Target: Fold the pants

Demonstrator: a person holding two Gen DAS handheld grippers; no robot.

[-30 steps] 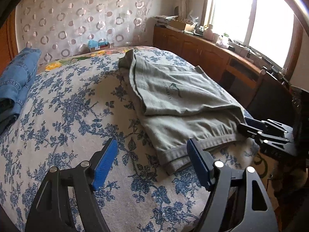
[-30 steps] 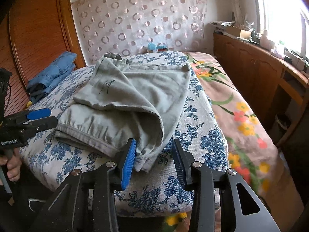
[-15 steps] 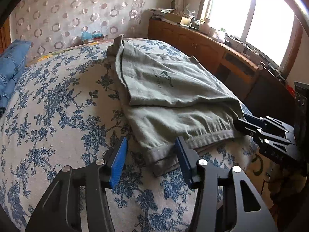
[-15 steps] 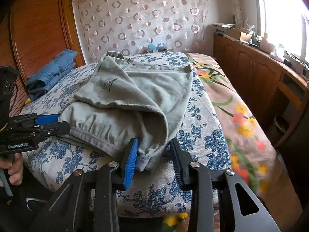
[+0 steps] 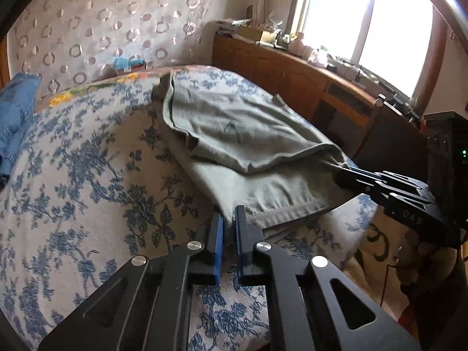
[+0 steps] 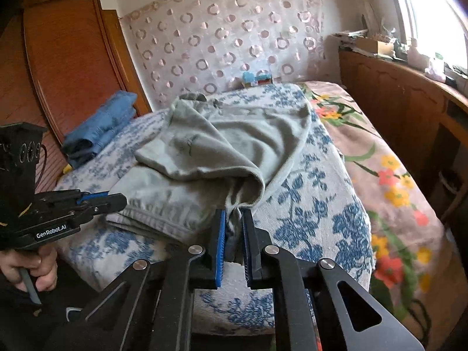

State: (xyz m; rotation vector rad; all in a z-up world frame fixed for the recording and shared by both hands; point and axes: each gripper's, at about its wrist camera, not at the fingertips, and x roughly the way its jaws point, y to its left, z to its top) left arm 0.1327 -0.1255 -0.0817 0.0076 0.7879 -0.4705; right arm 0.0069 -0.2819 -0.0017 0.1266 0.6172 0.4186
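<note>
**Left wrist view: both tongs closing on the near hem, ready to lift**

Left wrist view shows our left gripper (image 5: 228, 222) with its blue pads closing onto the near left corner of the grey-green pants (image 5: 239, 146), cloth already nipped between them. The pants lie part-folded on the blue floral bedspread (image 5: 87, 175), one layer doubled back over the other, the hemmed edge running along the side nearest us. From the right wrist camera, our right gripper (image 6: 233, 219) is closing too, and a bunched fold of the opposite corner sits pinched between its pads.

We judge the step in hand to be securing both near corners before carrying that edge over toward the far end. To do it well, we make sure each grip takes every layer at its corner, not just the top one; on the right the cloth looks gathered, so a layer may slip free. We then lift both hands together and level, keeping the hem taut between them so it lands straight. The folded jeans (image 6: 99, 128) lie well apart, out of our path.
</note>
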